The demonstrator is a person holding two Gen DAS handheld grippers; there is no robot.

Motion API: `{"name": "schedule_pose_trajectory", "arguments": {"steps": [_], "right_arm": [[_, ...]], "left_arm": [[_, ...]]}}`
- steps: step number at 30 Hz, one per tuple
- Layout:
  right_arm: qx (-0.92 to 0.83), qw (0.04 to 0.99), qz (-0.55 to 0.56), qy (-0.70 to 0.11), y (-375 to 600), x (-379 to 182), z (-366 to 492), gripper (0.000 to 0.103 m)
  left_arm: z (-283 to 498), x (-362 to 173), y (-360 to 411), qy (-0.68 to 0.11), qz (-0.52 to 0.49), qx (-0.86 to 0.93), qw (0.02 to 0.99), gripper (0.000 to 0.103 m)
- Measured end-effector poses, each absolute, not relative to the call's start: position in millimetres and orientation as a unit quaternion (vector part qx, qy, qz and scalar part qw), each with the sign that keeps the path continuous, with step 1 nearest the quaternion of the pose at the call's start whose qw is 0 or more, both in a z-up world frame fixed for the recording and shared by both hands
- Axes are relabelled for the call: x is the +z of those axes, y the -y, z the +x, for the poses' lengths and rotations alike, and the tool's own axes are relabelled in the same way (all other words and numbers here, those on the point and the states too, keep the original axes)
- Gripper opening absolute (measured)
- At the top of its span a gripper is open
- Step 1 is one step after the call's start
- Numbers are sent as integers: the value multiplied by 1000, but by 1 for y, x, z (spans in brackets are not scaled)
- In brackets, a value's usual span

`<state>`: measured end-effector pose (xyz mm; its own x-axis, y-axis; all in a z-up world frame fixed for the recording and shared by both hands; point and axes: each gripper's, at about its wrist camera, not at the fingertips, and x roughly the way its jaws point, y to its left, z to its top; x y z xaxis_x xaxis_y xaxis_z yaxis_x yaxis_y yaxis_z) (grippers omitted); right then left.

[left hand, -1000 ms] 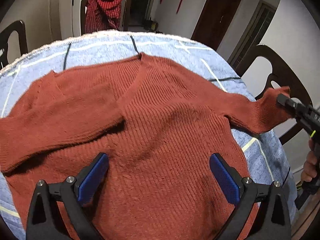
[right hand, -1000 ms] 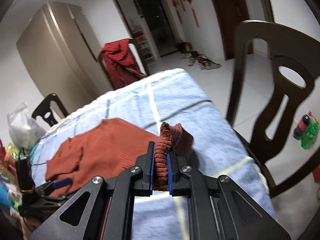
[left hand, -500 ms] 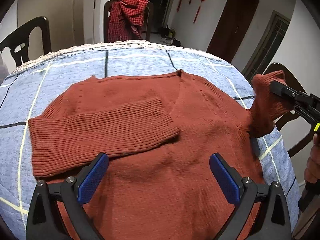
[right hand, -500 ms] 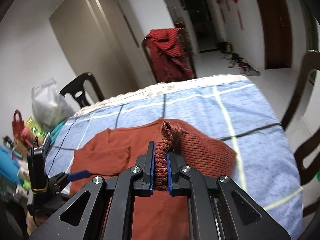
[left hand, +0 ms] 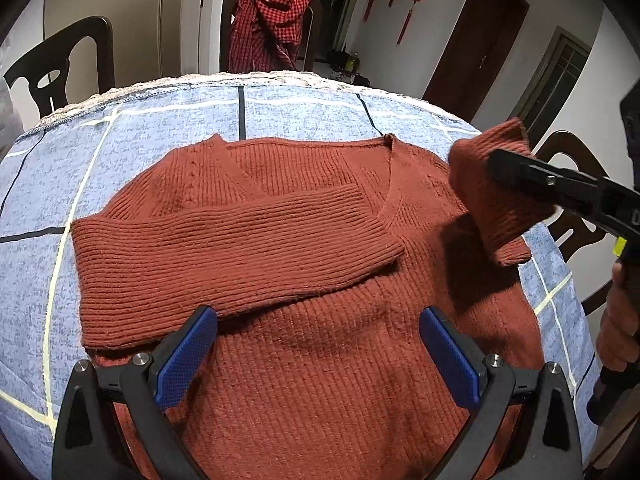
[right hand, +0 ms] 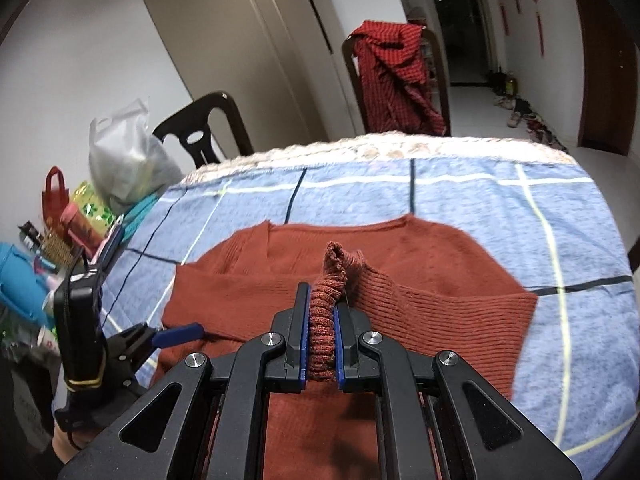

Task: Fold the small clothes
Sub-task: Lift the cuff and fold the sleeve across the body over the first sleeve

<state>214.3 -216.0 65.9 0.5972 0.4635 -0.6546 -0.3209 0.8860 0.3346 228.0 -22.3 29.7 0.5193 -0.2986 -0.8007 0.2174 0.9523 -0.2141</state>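
Observation:
A rust-red knit sweater (left hand: 312, 344) lies flat on the blue checked tablecloth (left hand: 120, 152), neck at the far side. One sleeve (left hand: 232, 248) is folded across the chest. My right gripper (right hand: 322, 340) is shut on the cuff of the other sleeve (right hand: 326, 312) and holds it lifted over the sweater's body; it also shows in the left wrist view (left hand: 516, 168) at the right, with the sleeve (left hand: 492, 200) hanging from it. My left gripper (left hand: 316, 360) is open and empty, low over the sweater's lower part, and shows in the right wrist view (right hand: 176, 330).
A chair draped with a red checked cloth (left hand: 272, 24) stands at the far side. Dark wooden chairs stand at the left (left hand: 60, 68) and right (left hand: 568, 160). Bags and clutter (right hand: 80, 208) sit off the table's left edge in the right wrist view.
My right gripper has carried the sleeve cuff up and inward, from beyond the table's right edge to above the sweater's body. The left gripper stayed open over the lower part.

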Motion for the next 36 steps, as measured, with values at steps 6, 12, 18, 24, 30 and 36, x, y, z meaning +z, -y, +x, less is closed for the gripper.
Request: {"name": "schedule_pose_trajectory", "arguments": {"steps": [6, 12, 18, 24, 30, 36], "right_arm": [[239, 878, 82, -406, 196, 57, 222, 10], [250, 868, 66, -424, 177, 46, 230, 10], [259, 858, 64, -438, 168, 35, 235, 10], [273, 847, 67, -452, 161, 26, 236, 10], [288, 840, 76, -454, 158, 25, 234, 15], [292, 848, 75, -436, 168, 38, 224, 18]], "left_arm": [[226, 24, 20, -475, -41, -153, 866, 102], [227, 20, 21, -482, -32, -161, 861, 102], [225, 16, 21, -485, -25, -167, 858, 102], [222, 16, 22, -485, -23, -170, 857, 102], [223, 17, 19, -488, -28, -172, 855, 102], [219, 23, 14, -489, -35, -176, 854, 102]]}}
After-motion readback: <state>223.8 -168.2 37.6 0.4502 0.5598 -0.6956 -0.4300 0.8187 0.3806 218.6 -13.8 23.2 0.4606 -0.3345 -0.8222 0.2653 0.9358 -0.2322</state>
